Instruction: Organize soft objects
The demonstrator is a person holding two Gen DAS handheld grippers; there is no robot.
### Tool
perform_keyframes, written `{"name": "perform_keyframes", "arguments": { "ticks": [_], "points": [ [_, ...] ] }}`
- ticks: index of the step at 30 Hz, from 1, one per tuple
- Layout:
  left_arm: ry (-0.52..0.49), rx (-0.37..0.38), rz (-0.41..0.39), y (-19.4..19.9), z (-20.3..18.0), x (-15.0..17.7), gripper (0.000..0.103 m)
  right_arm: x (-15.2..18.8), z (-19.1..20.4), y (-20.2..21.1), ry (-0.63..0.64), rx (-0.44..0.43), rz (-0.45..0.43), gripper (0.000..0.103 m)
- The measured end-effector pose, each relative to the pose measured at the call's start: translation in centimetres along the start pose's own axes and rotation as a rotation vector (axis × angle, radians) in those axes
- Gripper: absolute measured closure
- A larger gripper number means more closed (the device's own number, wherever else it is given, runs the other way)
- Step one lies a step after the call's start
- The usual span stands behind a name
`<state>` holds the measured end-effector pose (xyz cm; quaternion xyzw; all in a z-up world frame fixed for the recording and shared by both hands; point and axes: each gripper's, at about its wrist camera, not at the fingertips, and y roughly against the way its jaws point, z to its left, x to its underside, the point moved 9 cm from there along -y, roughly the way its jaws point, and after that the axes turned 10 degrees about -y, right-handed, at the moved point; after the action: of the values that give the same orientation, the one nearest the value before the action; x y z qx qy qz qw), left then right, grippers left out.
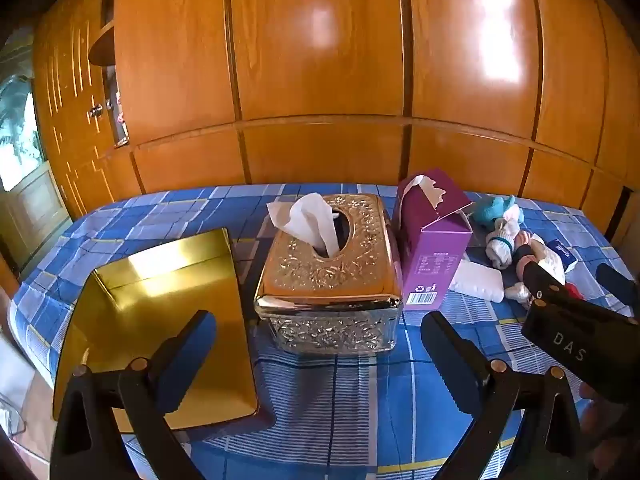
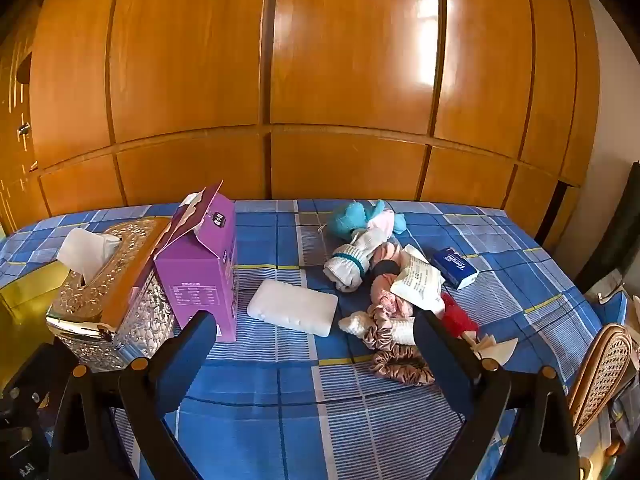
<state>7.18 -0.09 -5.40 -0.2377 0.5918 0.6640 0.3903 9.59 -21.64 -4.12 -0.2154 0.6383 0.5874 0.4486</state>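
A pile of soft things lies on the blue plaid cloth: a teal plush [image 2: 352, 216], a rolled white sock [image 2: 352, 264], pink scrunchies [image 2: 394, 354], a white tissue pack [image 2: 294, 312] and a blue tissue pack [image 2: 456, 268]. The pile also shows in the left wrist view [image 1: 508, 248]. My left gripper [image 1: 316, 356] is open and empty in front of the ornate metal tissue box [image 1: 332, 276]. My right gripper [image 2: 316, 356] is open and empty, just short of the pile. The right gripper's body [image 1: 576, 328] shows at the right of the left wrist view.
A purple tissue carton [image 1: 432, 240] stands right of the metal box. A gold tray [image 1: 160, 320] lies at the left. Wooden wardrobe doors [image 2: 320, 80] rise behind the table. A wicker chair [image 2: 600, 368] stands at the table's right edge.
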Motion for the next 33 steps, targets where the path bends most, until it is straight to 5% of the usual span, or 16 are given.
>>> {"name": "perform_keyframes", "arguments": {
  "ticks": [8,33],
  "points": [
    [0.019,0.016,-0.019,0.6,0.1,0.2,0.001,-1.3,0.9,1.8,0.012,-0.041,-0.065,0.003],
    [0.01,0.011,-0.015,0.8,0.1,0.6,0.0,-0.1,0.5,1.0,-0.002,0.003,-0.042,0.003]
  ]
}}
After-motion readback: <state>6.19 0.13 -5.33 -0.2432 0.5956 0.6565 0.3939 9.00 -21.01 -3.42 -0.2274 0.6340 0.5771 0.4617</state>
